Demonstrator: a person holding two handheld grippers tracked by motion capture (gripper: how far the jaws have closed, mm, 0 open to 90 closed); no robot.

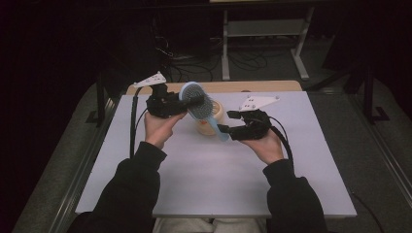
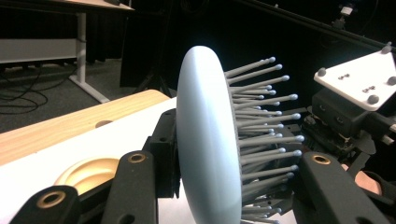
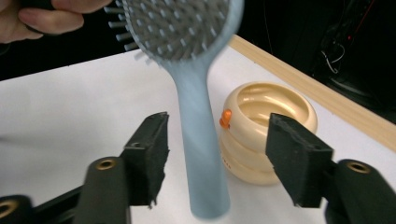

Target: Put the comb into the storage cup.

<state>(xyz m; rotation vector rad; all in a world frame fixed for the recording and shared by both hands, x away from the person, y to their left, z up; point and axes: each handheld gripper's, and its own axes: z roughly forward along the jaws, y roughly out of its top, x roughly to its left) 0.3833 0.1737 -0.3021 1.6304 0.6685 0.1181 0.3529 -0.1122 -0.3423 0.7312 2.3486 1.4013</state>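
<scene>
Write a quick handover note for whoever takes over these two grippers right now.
Left gripper: shut on the head of the pale blue plastic hairbrush, held above the white table.
Right gripper: open, fingers either side of the brush handle, not pressing.
Cream ribbed plastic cup: upright on the table, under the brush, empty as far as visible.
Done: brush lifted, in the left gripper's grip.
Left: probably set the brush into the cup.

Dim surroundings, perhaps slight close-up blur
</scene>
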